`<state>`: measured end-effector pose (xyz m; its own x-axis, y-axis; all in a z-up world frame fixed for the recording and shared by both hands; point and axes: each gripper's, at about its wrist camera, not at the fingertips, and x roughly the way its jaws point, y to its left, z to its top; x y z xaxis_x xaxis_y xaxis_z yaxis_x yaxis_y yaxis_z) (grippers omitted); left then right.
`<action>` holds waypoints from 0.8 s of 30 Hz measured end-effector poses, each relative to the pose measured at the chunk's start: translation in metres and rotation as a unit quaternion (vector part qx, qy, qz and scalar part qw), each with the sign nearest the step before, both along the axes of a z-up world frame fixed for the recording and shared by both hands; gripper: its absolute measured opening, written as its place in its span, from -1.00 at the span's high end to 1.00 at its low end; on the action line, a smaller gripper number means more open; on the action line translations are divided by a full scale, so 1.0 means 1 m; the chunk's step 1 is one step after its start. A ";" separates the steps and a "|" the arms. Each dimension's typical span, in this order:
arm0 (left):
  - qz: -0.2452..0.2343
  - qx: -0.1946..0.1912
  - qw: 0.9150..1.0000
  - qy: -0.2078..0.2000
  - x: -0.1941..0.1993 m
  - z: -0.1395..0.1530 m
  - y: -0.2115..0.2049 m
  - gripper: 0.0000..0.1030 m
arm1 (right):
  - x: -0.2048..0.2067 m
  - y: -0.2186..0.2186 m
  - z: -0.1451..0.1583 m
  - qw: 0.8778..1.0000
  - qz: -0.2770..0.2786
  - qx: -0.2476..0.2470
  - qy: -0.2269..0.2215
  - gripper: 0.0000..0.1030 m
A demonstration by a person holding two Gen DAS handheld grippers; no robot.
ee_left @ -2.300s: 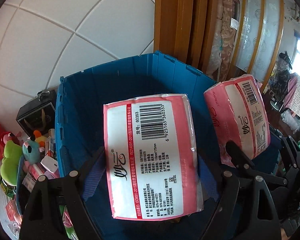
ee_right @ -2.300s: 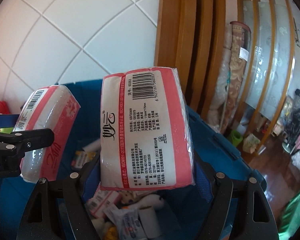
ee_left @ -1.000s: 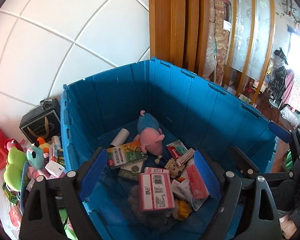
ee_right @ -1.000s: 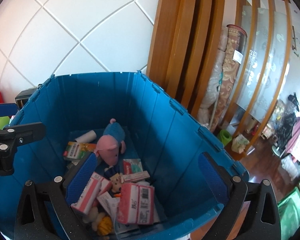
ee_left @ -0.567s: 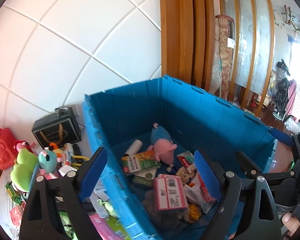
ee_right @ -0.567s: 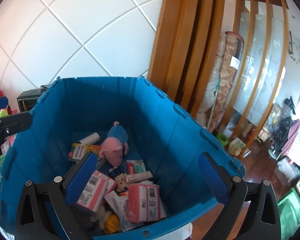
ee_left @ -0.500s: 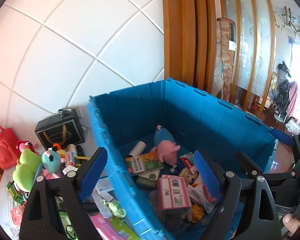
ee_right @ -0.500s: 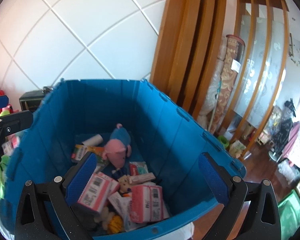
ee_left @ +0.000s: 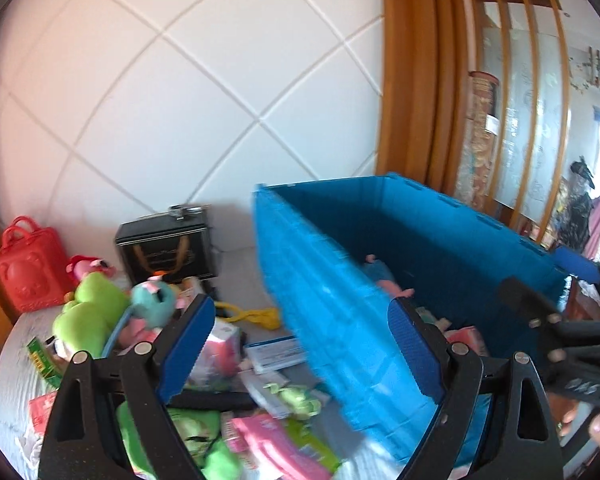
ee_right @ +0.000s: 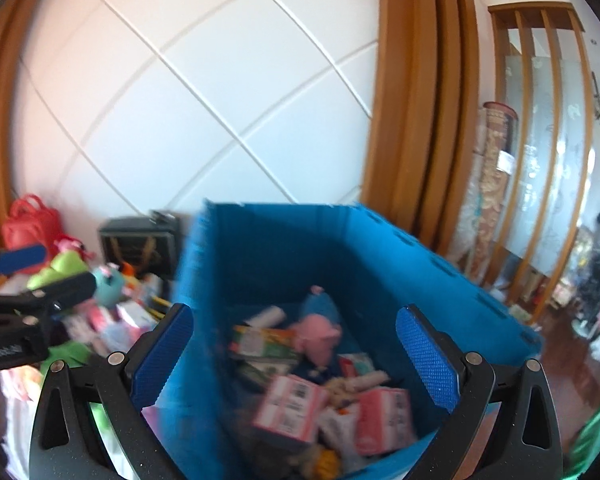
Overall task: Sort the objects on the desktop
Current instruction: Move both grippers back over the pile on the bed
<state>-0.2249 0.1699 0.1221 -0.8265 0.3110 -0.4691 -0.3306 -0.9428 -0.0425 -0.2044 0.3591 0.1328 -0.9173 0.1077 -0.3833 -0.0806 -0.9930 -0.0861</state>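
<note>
**Both tongs empty and spread wide beside the blue crate**

At nine o'clock in the left wrist view a red plastic handbag-shaped box (ee_left: 30, 270) stands against the white tiled wall (ee_left: 204, 92). Beside it, toward the centre, lie a lime-green plush toy (ee_left: 90, 316) and a teal round plush toy (ee_left: 154, 300), with a black rectangular case with gold trim (ee_left: 166, 248) behind them at about ten o'clock. These sit on a pale round tabletop (ee_left: 12, 392) crowded with small packets, among them a pink flat packet (ee_left: 272, 440) at six o'clock; much of this clutter is blurred.

The left gripper (ee_left: 300, 344) fills the lower middle of that view, its blue-padded jaws standing far apart with nothing between the pads; its left pad hangs over the table clutter, its right pad over the crate.

The large blue plastic storage crate (ee_left: 340, 320) runs from the centre to three o'clock. In the right wrist view its inside shows a pink-and-blue plush pig (ee_right: 320, 328), a green-and-orange printed carton (ee_right: 264, 340) at its left, and pink-and-white tissue packs (ee_right: 292, 408) nearer six o'clock, all blurred.

The right gripper (ee_right: 296, 356) is likewise spread wide and holds nothing, poised above the crate's near left corner.

At three o'clock stands an orange-brown wooden door frame (ee_right: 416, 92).
</note>
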 end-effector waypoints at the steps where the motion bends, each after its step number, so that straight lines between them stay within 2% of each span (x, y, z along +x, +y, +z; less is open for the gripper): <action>1: 0.005 0.001 1.000 0.000 0.000 -0.004 -0.013 -0.73 | 0.002 -0.008 0.000 1.000 0.009 -0.004 0.004 -1.00; 4: 0.026 -0.005 1.000 -0.005 0.000 -0.017 -0.051 -0.73 | 0.004 -0.040 -0.004 0.999 0.036 -0.009 0.005 -1.00; 8: 0.072 -0.032 0.997 -0.020 -0.005 -0.045 -0.100 -0.73 | -0.003 -0.085 -0.021 0.996 0.085 -0.011 -0.014 -1.00; 13: 0.114 -0.044 0.989 -0.081 -0.014 -0.092 -0.157 -0.73 | -0.017 -0.135 -0.055 0.989 0.136 -0.009 -0.051 -1.00; 17: 0.150 -0.076 0.977 -0.129 -0.012 -0.143 -0.196 -0.73 | -0.032 -0.170 -0.095 0.981 0.166 -0.011 -0.102 -1.00; 24: 0.219 -0.079 0.952 -0.198 0.003 -0.210 -0.270 -0.73 | -0.054 -0.200 -0.168 0.964 0.178 -0.018 -0.198 -1.00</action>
<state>-0.2218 -0.0997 -0.0880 -0.6092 -0.1225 -0.7835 0.1079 -0.9916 0.0711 -0.2582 0.1590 -0.0352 -0.6750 -0.2062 -0.7084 0.2977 -0.9546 -0.0059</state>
